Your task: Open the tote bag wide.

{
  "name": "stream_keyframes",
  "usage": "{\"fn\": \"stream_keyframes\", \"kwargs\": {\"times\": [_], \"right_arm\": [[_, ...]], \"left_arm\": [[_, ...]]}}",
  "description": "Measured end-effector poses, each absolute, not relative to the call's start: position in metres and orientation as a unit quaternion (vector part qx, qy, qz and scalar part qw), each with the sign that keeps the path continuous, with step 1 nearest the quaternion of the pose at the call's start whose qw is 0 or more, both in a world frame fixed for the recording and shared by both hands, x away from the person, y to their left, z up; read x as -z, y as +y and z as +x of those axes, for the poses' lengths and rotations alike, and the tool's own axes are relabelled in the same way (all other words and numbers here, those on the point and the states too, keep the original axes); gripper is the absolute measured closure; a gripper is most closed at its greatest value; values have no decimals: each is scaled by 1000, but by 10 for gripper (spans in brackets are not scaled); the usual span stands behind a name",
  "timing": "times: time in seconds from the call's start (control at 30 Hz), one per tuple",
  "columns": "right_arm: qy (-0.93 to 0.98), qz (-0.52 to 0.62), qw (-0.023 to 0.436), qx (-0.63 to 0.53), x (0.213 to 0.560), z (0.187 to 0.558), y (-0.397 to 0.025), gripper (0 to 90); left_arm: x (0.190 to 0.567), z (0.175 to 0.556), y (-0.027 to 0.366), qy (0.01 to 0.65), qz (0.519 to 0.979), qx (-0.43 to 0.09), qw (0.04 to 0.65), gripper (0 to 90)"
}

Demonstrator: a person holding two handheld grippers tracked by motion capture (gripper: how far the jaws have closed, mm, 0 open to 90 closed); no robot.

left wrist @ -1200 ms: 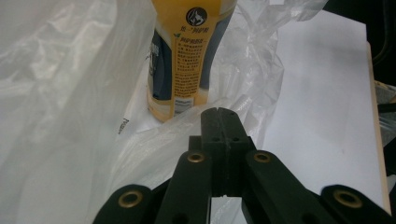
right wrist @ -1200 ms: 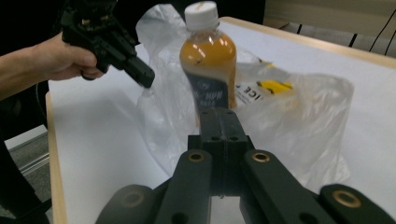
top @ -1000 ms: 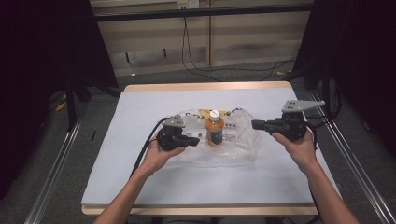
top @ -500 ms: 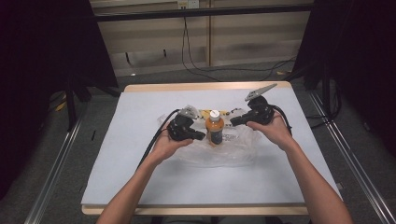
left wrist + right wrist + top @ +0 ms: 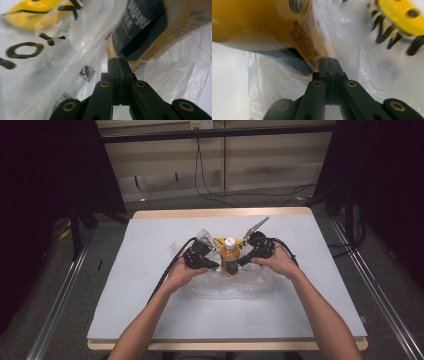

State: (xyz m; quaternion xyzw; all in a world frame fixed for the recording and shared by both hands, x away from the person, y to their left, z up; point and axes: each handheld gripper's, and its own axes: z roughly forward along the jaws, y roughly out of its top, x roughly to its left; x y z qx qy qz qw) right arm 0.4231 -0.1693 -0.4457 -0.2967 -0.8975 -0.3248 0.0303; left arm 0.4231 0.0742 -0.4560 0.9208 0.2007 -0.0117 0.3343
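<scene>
- The left gripper (image 5: 117, 65) has its two black jaws pressed flat together, nothing showing between them; its tip lies against the thin clear plastic bag with yellow and black print (image 5: 50, 57).
- The right gripper (image 5: 329, 64) likewise has its jaws closed tight with nothing seen between them, its tip close to the bag's film beside the label.
- The orange bottle with a white cap and dark label (image 5: 229, 257) stands upright between the two grippers, inside the crumpled bag.
- The bag rests near the middle of the pale grey table (image 5: 150, 320).
- The person's forearms reach in from the near edge.
</scene>
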Motion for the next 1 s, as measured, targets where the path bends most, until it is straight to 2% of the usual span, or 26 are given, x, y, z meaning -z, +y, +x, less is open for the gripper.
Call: {"fn": "stream_keyframes", "kwargs": {"times": [0.1,0.33,0.5,0.73,0.87,1.0], "right_arm": [[-901,-301,35,310,453,426,-166,900],[-907,-308,42,285,468,431,-164,900],[-900,-332,7,283,468,437,-167,900],[-878,-374,-9,298,471,450,-181,900],[-858,-410,-26,307,473,465,-191,900],[-848,-427,-33,314,475,474,-199,900]], "left_arm": [[459,419,71,191,930,4,314,900],[469,404,73,183,932,22,313,900],[468,382,73,153,939,30,307,900],[465,344,76,113,948,19,296,900],[463,317,83,80,953,43,290,900],[466,300,94,78,946,39,313,900]]}}
